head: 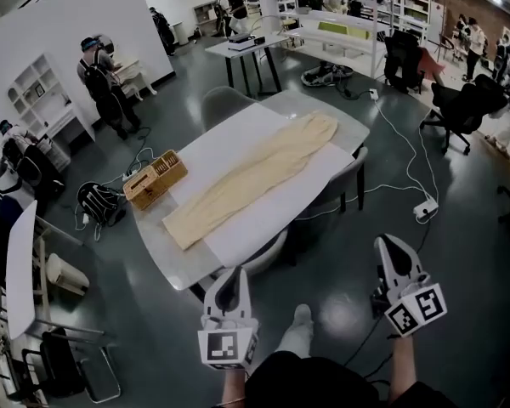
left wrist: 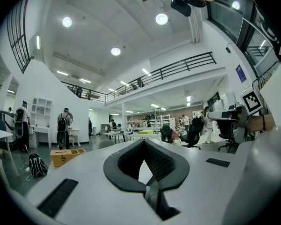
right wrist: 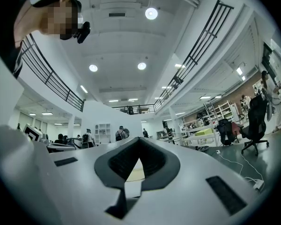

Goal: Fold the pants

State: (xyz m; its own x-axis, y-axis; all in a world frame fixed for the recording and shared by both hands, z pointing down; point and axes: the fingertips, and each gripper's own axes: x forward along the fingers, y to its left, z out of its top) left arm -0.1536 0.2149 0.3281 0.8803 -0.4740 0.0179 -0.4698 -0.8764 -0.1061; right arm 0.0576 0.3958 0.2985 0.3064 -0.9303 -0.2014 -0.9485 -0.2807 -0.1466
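While the pants (head: 253, 177) lie full-length, unfolded, diagonally on the table (head: 172, 266) at frame ctr, no fold is done; left tongs (head: 231, 279) & right tongs (head: 389, 248), both pressed together & empty, sit at bottom edge.

Pants (head: 257, 175) lie along the table (head: 172, 266), a box (head: 155, 179) just left of them

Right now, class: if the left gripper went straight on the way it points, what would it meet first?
The left gripper, shut, would probably first meet the near edge of the grey table under its white sheet; the way between looks free, though depth is unclear.
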